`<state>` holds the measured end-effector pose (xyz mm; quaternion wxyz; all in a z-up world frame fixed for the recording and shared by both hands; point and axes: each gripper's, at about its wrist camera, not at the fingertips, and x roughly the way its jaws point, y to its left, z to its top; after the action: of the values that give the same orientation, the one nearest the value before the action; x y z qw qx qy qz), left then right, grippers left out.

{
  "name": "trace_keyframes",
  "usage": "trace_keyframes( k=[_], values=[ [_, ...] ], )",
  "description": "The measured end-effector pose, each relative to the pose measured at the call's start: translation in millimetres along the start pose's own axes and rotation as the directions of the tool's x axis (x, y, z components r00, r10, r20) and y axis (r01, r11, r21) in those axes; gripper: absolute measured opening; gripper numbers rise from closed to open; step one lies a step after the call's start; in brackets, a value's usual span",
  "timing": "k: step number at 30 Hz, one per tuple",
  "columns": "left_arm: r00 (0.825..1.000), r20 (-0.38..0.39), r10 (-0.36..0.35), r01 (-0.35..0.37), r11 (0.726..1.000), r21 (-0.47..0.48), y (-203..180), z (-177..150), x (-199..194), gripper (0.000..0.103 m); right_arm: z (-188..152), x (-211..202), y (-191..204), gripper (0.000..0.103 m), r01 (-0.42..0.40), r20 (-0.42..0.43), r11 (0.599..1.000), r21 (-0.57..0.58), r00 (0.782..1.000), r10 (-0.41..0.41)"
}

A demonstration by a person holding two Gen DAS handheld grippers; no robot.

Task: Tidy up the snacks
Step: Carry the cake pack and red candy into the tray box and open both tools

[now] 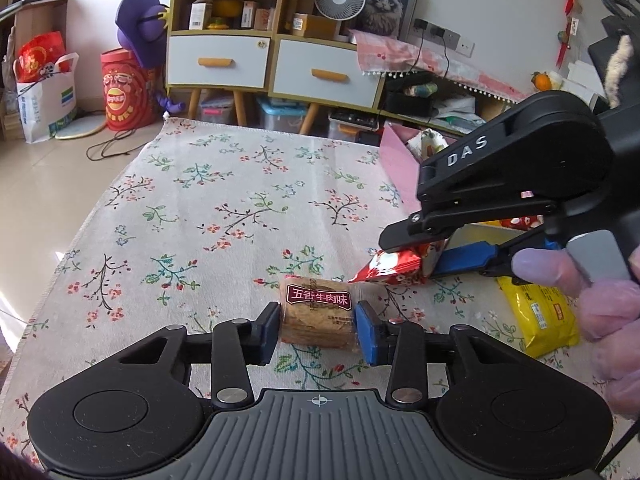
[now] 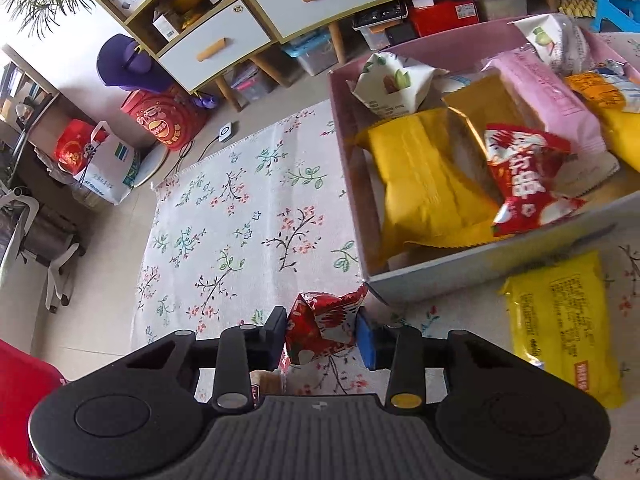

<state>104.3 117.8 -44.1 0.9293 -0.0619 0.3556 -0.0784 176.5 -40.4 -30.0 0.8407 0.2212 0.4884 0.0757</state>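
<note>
From the left wrist, the left hand-held gripper clamps a cracker pack on the tabletop; its slick wrapper could slip out when lifted.

From the right wrist, the right hand-held gripper pinches a red snack bag near the pink box; the crumpled foil may tear free.

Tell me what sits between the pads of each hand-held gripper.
Left wrist view: the left hand-held gripper pinches a brown biscuit pack. Right wrist view: the right hand-held gripper pinches a red candy wrapper.
</note>
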Motion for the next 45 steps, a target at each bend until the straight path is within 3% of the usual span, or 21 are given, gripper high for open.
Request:
trace_keyframes(
  k=[22, 37, 45],
  values=[
    [0.998, 0.019, -0.058, 0.058, 0.998, 0.033, -15, 5, -36, 0.037, 1, -50, -26, 0.026, -0.108, 0.017, 0.994, 0.008, 0.994, 0.107],
    [0.995, 0.046, -0.092, 0.089, 0.994, 0.07, -57, 21, -32, 0.037, 25, -98, -86, 0.026, -0.076, 0.115, 0.996, 0.057, 0.991, 0.069],
    [0.994, 0.061, -0.092, 0.089, 0.994, 0.059, -85, 36, -15, 0.037, 42, -110, -120, 0.026, -0.066, 0.197, 0.994, 0.082, 0.979, 0.049]
  ],
)
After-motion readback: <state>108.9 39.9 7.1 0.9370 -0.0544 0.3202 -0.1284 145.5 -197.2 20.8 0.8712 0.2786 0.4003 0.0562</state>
